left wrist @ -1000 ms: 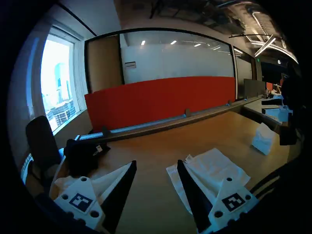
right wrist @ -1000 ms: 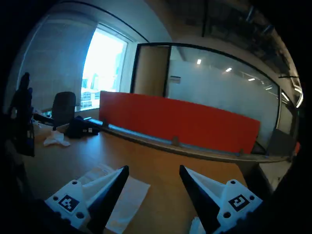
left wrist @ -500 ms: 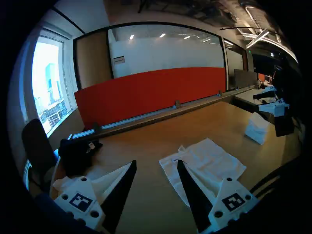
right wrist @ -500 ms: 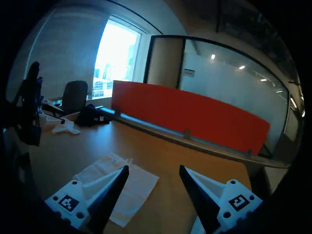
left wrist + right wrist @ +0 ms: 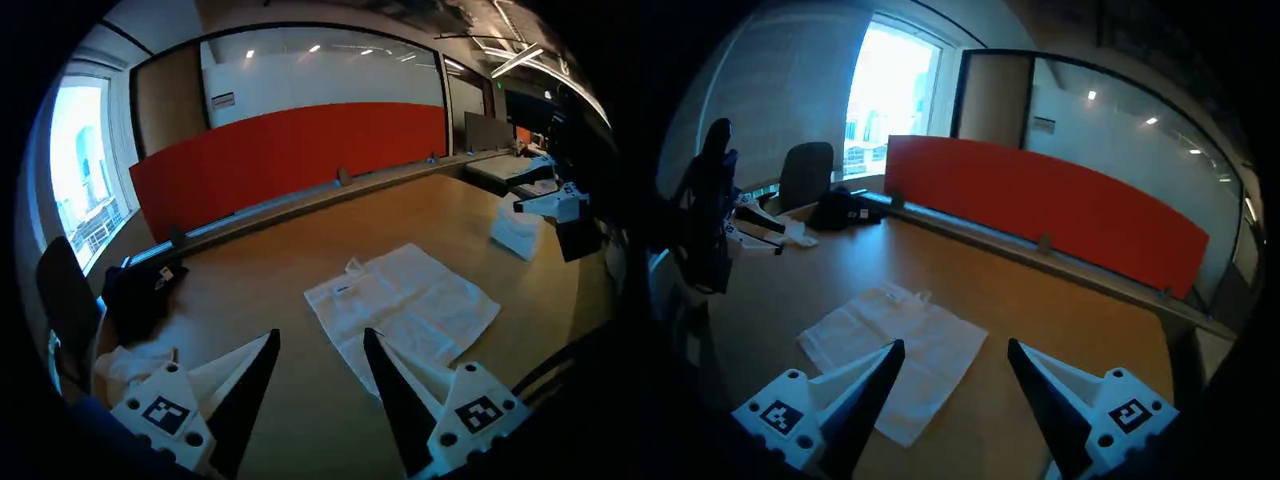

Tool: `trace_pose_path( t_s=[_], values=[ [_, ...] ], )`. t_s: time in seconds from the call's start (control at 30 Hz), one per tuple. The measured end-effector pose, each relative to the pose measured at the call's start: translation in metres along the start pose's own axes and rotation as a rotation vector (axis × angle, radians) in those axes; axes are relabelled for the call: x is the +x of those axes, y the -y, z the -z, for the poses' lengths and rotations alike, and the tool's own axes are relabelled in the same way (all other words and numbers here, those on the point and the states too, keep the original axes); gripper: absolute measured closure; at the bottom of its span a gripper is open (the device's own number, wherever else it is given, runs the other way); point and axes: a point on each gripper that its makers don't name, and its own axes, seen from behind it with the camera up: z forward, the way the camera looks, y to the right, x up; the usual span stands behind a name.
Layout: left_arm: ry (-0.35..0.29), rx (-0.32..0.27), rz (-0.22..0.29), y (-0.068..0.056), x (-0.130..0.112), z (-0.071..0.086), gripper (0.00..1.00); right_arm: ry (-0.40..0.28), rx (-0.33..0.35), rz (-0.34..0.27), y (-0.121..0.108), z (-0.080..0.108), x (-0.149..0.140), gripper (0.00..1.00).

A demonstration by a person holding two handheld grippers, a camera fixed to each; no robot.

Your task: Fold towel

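A white towel [image 5: 404,300] lies spread flat on the wooden table [image 5: 272,280], just ahead and right of my left gripper [image 5: 318,340], which hangs open above the table with nothing between its fingers. In the right gripper view the same towel [image 5: 896,340] lies ahead and to the left of my right gripper [image 5: 954,350], also open and empty. The right gripper [image 5: 552,204] shows at the far right of the left gripper view. The left gripper [image 5: 748,224] shows at the left edge of the right gripper view.
A folded white stack [image 5: 518,232] sits at the table's right end. A dark bag [image 5: 140,292] and a crumpled white cloth [image 5: 128,364] lie at the left end, beside an office chair [image 5: 68,300]. A red divider [image 5: 296,156] runs along the far edge.
Both grippers have tilted downward over the table, so the towel now lies lower and fuller in each view. Both stay open.
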Motion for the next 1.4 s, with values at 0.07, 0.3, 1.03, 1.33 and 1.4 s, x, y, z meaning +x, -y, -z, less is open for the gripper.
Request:
trace_pose_path(
  t_s=[0.07,0.3,1.03,1.33,1.4],
  values=[
    [0.012,-0.008,0.0,-0.004,-0.008,-0.003,0.23,0.012,0.005,0.0,0.002,-0.003,-0.008,0.0],
    [0.058,-0.039,-0.006,-0.019,-0.036,-0.016,0.23,0.057,0.021,-0.011,0.011,-0.013,-0.039,0.0],
    [0.203,-0.12,-0.026,-0.055,-0.115,-0.048,0.23,0.182,0.061,-0.034,0.032,-0.035,-0.121,0.0],
    [0.249,-0.142,-0.027,-0.066,-0.138,-0.054,0.23,0.235,0.082,-0.036,0.041,-0.04,-0.152,0.0],
    [0.258,-0.147,-0.028,-0.068,-0.143,-0.055,0.23,0.245,0.086,-0.035,0.042,-0.041,-0.157,0.0]
  ],
)
